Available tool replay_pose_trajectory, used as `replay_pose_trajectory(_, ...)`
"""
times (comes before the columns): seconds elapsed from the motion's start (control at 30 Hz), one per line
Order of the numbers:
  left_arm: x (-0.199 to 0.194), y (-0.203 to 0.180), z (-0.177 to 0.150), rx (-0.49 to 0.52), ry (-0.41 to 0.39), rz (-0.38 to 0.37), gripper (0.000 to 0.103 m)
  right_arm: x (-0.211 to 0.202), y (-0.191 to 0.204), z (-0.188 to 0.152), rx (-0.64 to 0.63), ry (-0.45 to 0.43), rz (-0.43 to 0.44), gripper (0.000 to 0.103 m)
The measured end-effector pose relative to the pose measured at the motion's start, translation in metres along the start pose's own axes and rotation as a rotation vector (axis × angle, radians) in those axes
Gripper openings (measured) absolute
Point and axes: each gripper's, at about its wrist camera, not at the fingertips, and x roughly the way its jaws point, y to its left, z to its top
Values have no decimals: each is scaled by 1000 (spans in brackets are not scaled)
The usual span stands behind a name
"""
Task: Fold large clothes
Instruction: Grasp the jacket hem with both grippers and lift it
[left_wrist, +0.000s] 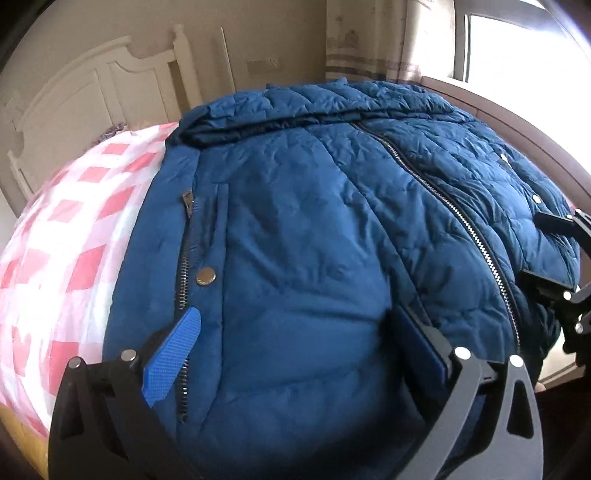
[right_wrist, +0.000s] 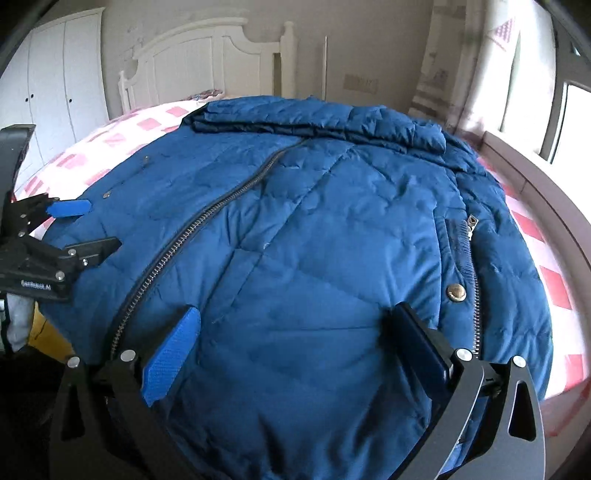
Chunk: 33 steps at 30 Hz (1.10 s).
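Observation:
A large blue quilted jacket (left_wrist: 314, 229) lies front up on the bed, zipped, its sleeves folded across the top near the collar. It also shows in the right wrist view (right_wrist: 314, 229). My left gripper (left_wrist: 295, 347) is open, its jaws wide apart over the hem on the left half, beside the pocket zipper and snap. My right gripper (right_wrist: 295, 343) is open over the hem on the right half, between the centre zipper and the right pocket snap. Each gripper shows at the edge of the other's view: right one (left_wrist: 557, 258), left one (right_wrist: 74, 229).
The bed has a pink-and-white checked cover (left_wrist: 66, 236). A white headboard (right_wrist: 207, 59) stands at the far end, a white wardrobe (right_wrist: 55, 81) at the left. A window (left_wrist: 517, 44) with a wooden sill (right_wrist: 539, 177) runs along the right side.

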Motion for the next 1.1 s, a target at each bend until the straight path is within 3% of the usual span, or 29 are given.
replay_pose_trajectory(0.17, -19, 30, -12, -107, -19, -8, 101, -27, -16, -12, 42, -78, -71, 98)
replay_pose_trajectory(0.23, -21, 43, -21, -139, -23, 16, 101, -20, -32, -22, 64, -41, -100, 98)
replay_pose_trajectory(0.27, -16, 47, -25, -146, -4, 21, 101, -14, -40, -28, 88, -17, -75, 99)
replay_pose_trajectory(0.3, -12, 50, -29, -150, 8, 16, 101, -16, -49, -35, 130, -60, -20, 99)
replay_pose_trajectory(0.5, -25, 54, -36, -134, -13, 42, 101, -38, -49, -39, 113, -53, -21, 98)
replay_pose_trajectory(0.6, -37, 66, -49, -166, -17, 21, 101, -60, -63, -62, 123, -74, -15, 98)
replay_pose_trajectory(0.73, -47, 86, -71, -236, 1, -15, 101, -65, -91, -102, 189, -8, -9, 98)
replay_pose_trajectory(0.97, -39, 118, -106, -392, 46, -127, 101, -34, -126, -137, 352, -47, 181, 98)
replay_pose_trajectory(1.1, -35, 115, -104, -376, 58, -134, 101, -14, -128, -136, 350, -41, 226, 98)
